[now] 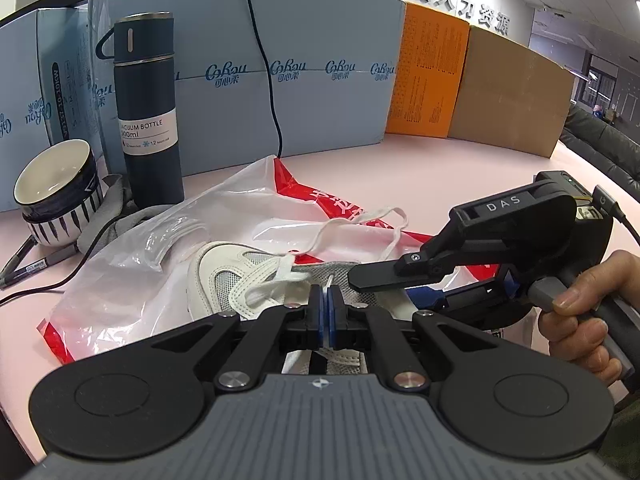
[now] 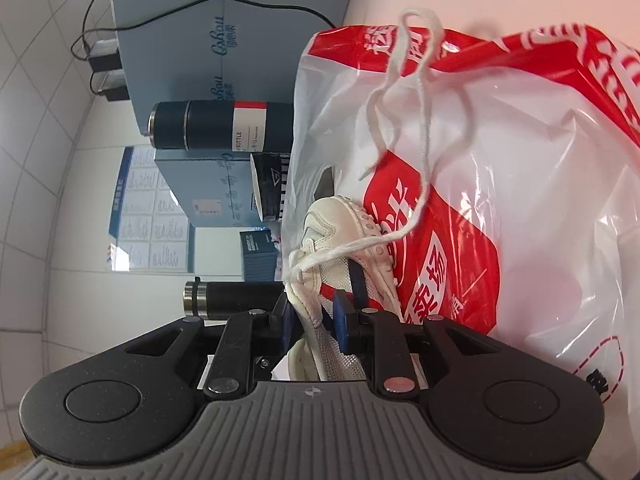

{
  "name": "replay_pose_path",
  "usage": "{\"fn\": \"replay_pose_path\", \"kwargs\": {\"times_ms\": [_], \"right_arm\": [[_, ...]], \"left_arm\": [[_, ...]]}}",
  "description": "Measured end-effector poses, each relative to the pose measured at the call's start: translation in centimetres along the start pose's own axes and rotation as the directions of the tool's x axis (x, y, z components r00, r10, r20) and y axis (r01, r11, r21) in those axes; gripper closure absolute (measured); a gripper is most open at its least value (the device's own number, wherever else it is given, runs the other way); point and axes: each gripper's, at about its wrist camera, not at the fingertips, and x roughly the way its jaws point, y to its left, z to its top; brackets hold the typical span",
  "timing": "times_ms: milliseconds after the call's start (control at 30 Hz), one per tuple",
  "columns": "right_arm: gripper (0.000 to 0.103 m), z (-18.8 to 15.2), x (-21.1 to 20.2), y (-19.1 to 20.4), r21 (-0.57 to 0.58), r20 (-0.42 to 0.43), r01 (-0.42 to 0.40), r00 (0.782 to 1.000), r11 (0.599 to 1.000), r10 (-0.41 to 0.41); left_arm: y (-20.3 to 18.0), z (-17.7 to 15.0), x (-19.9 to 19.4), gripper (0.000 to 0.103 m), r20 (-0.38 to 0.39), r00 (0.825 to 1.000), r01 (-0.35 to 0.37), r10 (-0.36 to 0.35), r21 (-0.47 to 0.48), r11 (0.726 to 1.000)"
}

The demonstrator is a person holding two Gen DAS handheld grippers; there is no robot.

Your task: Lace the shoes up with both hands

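On the pale pink counter (image 1: 460, 168), well in from its back edge with the blue cartons, a white-and-red plastic bag (image 1: 132, 280) lies under a white mesh sneaker (image 1: 224, 276), whose flat white lace (image 1: 360, 224) trails loose over the bag. The right tongs (image 2: 314, 320), part-open, clamp the sneaker's eyelet flap; the left tongs (image 1: 325, 312) are fully closed, pinching the lace tip. Threading seems in hand; next, the tip probably must be steered through an eyelet.
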Motion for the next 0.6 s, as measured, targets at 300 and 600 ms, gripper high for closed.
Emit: {"fn": "replay_pose_path", "kwargs": {"times_ms": [300,600], "right_arm": [[0.034,-0.4,-0.8,3.2,-0.24,0.016,0.019,1.0,0.971,-0.016],[0.034,0.5,-1.1,2.6,-0.095,0.073,-0.031,0.997,0.995,0.038]], "left_arm": [[-0.3,0.3,0.2,0.101,0.02,0.999,-0.027,0.027,-0.009,1.0],[-2.1,-1.1,-4.2,0.054,0.067,0.994,-0.092,0.09,0.039,0.995]]}}
